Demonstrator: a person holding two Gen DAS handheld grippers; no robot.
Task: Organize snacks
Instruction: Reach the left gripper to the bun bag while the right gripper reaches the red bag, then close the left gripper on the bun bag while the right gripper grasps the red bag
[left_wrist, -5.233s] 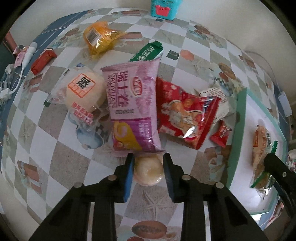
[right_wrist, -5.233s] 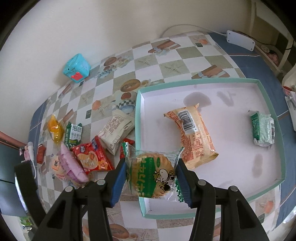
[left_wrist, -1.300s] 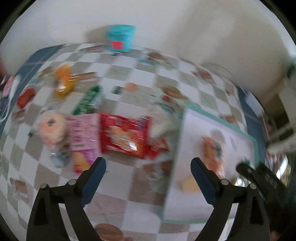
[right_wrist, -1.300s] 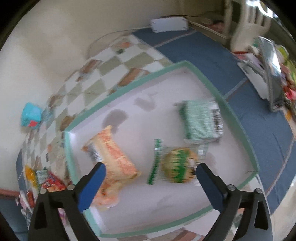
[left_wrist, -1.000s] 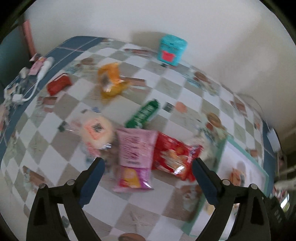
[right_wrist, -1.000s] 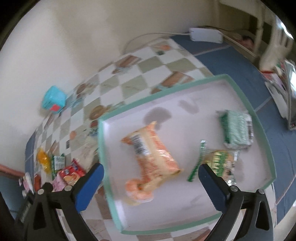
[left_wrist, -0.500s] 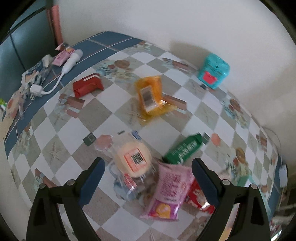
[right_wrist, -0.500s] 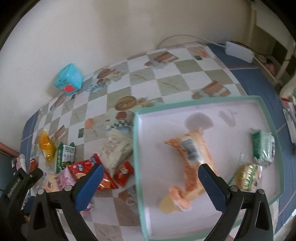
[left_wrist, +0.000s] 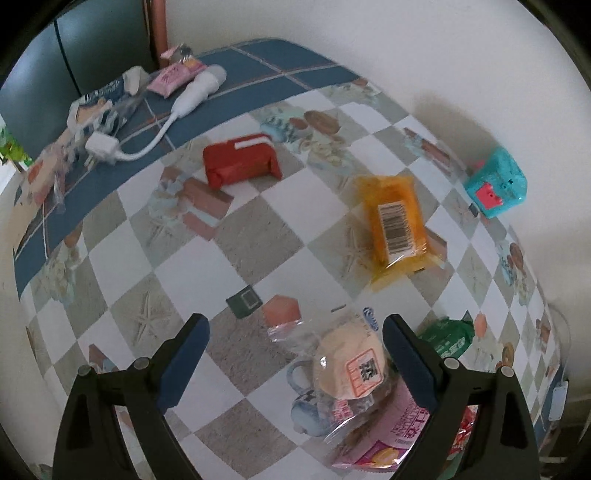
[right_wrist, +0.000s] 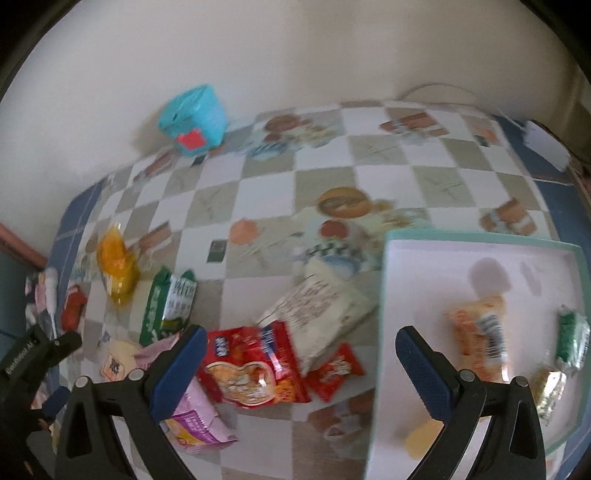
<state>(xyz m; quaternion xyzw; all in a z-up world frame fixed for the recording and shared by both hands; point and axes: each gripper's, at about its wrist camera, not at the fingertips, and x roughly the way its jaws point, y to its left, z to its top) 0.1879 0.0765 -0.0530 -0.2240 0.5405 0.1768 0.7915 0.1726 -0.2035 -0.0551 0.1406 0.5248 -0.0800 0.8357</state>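
Right wrist view shows the checkered tablecloth (right_wrist: 266, 199) under everything, with the teal-rimmed tray (right_wrist: 384, 280) at three o'clock holding an orange packet (right_wrist: 480, 332); a red snack bag (right_wrist: 247, 369) lies at six o'clock between the spread fingers of the right gripper (right_wrist: 299, 365), which grasps nothing. Left wrist view: the left gripper (left_wrist: 295, 350) hangs released, jaws wide, over a round bun packet (left_wrist: 351, 365); an orange barcode packet (left_wrist: 395, 221) sits at one o'clock
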